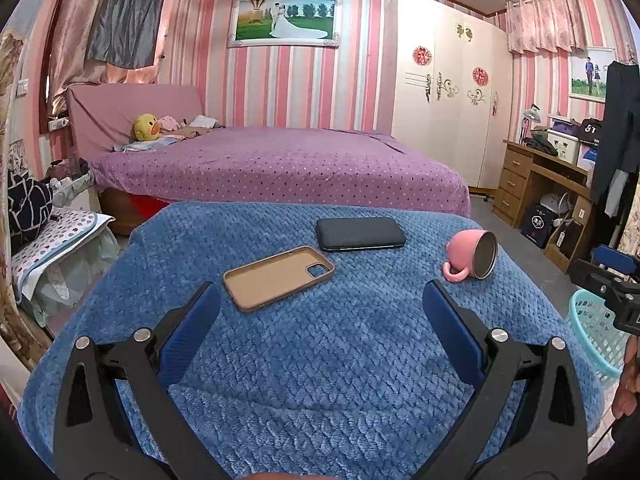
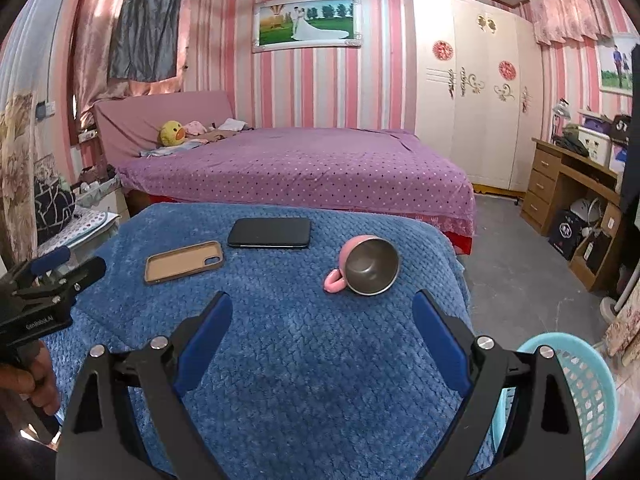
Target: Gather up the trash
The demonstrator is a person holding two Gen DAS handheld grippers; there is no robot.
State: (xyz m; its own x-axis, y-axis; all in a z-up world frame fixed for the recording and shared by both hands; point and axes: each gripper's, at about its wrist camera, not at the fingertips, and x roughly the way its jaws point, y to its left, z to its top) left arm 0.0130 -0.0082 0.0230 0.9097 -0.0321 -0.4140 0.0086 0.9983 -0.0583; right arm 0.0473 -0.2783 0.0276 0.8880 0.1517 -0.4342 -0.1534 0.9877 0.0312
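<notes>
A turquoise plastic basket (image 2: 576,392) stands on the floor at the right of a table under a blue blanket (image 2: 300,360); it also shows in the left wrist view (image 1: 592,332). On the blanket lie a tan phone case (image 1: 278,276) (image 2: 184,262), a black phone (image 1: 360,233) (image 2: 270,233) and a pink mug (image 1: 472,254) (image 2: 366,266) tipped on its side. My left gripper (image 1: 320,300) is open and empty above the blanket's near part. My right gripper (image 2: 322,310) is open and empty, near the mug.
A bed with a purple dotted cover (image 1: 280,164) stands behind the table. A wooden desk (image 1: 536,184) and a white wardrobe (image 1: 448,88) are at the right. A cluttered stand (image 1: 60,240) is at the left. Grey floor (image 2: 520,248) lies to the right.
</notes>
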